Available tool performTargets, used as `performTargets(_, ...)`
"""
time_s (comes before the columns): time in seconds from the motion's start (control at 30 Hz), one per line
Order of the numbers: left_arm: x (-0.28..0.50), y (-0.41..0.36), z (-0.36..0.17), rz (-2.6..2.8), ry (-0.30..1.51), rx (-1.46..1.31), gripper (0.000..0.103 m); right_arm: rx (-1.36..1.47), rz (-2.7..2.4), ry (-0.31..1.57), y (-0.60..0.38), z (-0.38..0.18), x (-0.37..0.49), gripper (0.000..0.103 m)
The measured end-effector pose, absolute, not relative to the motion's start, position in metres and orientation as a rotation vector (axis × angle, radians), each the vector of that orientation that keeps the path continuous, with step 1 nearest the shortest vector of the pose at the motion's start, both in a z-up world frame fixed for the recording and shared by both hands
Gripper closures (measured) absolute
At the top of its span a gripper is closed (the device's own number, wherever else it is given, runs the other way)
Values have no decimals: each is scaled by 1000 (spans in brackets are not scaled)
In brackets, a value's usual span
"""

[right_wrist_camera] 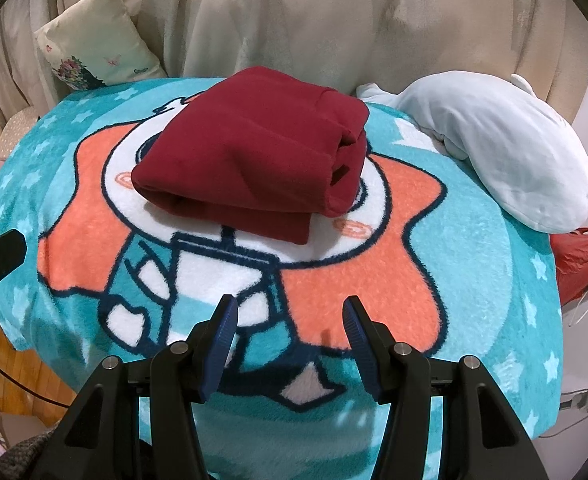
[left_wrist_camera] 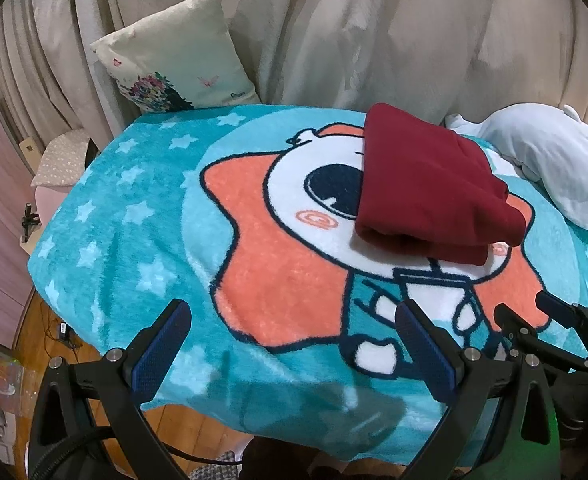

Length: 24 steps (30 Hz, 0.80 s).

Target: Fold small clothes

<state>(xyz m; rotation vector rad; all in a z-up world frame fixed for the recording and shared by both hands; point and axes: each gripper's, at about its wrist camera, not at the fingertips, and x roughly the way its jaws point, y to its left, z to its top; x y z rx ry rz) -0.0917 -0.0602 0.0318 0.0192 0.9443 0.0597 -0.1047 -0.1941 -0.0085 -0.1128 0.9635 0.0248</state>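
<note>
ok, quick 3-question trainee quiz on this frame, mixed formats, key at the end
1. True or false: the dark red garment lies folded on the cartoon blanket.
2. Multiple choice: the right gripper is A) shut on the garment, B) open with nothing between its fingers, C) gripping the blanket.
3. Short answer: what pale soft thing lies right of the garment in the right wrist view?

Key:
1. True.
2. B; the left gripper is open and empty too.
3. A light blue plush toy.
</note>
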Motion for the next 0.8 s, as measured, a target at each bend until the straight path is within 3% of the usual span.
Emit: performTargets(0.8, -86, -71, 33, -8, 930, 2, 1, -139, 11, 958, -200, -9, -95, 44)
